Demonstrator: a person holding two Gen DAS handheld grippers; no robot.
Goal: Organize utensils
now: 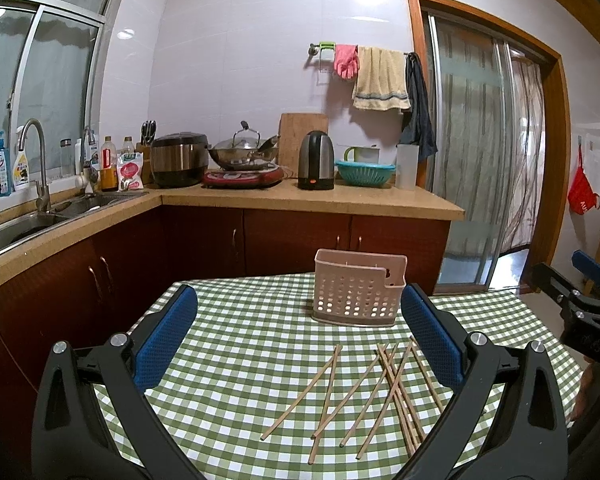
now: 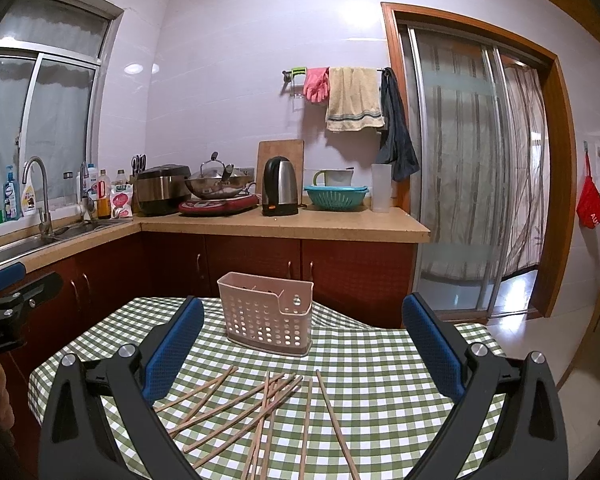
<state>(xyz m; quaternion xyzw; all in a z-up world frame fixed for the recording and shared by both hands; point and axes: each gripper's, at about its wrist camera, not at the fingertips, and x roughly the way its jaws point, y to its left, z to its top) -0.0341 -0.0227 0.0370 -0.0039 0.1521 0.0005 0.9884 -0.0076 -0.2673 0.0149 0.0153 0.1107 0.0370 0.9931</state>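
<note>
Both grippers are hovering over the table (image 1: 228, 344), jaws spread wide and holding nothing: the left gripper (image 1: 300, 344) and the right gripper (image 2: 304, 348). The chopsticks (image 1: 364, 392) are lying scattered and partly crossed on the checked cloth, near the pink holder (image 1: 358, 290) standing upright behind them.

The near ends of several chopsticks (image 2: 260, 432) run off the bottom edge. The holder (image 2: 266, 312) interior is mostly hidden. Bottle labels (image 1: 2, 164) are unreadable.
</note>
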